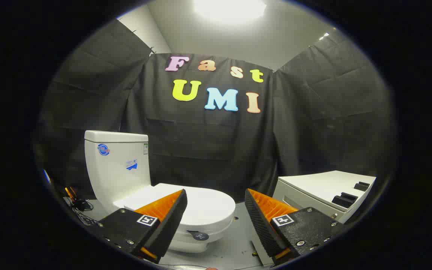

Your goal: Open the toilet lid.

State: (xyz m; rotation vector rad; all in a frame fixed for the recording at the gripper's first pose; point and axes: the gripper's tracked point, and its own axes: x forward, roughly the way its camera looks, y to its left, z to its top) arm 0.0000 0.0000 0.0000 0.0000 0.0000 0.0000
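One fixture under task: white ceramic toilet [133, 180] with tank, standing on the grey floor [234, 243] against the black cloth wall.
Lid: white oval toilet lid [204, 204] lies flat and closed over the bowl, just ahead of the left finger.
Gripper [216, 210]: fingers spread wide apart, gripping nothing, no contact with the lid.
Nearby: white boxy appliance [324, 191] beyond the right finger; dark cables [79, 206] on the floor beside the tank.
Progress: judged at the start; approach under way, lid not yet touched.
Remaining: reach the lid's front edge, catch it, swing it up toward the tank.
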